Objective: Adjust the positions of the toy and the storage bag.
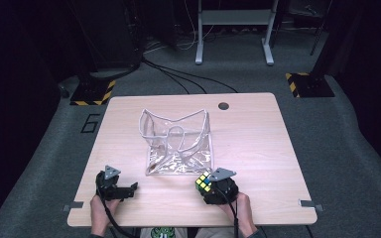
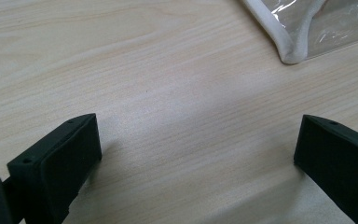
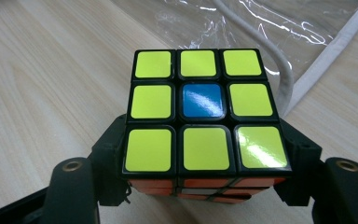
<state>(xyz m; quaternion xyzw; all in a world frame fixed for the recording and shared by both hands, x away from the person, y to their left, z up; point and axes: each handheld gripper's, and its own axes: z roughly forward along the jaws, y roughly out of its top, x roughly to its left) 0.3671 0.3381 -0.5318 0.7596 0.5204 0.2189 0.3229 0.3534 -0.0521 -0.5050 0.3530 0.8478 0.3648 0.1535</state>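
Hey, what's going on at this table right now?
A person seated at a wooden table holds tongs in each hand. The right tongs are shut on a puzzle cube, its top yellow with a blue centre, right beside a crumpled clear plastic bag mid-table. The left tongs are open and empty, low over bare wood near the bag's corner.

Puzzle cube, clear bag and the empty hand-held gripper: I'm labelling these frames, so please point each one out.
Puzzle cube [image 3: 204,100]: right gripper view, blue centre tile of its top face.
Clear bag [image 1: 178,148]: high view, its transparent middle.
Left hand-held gripper [image 2: 198,154]: left gripper view, midway between its open jaws.
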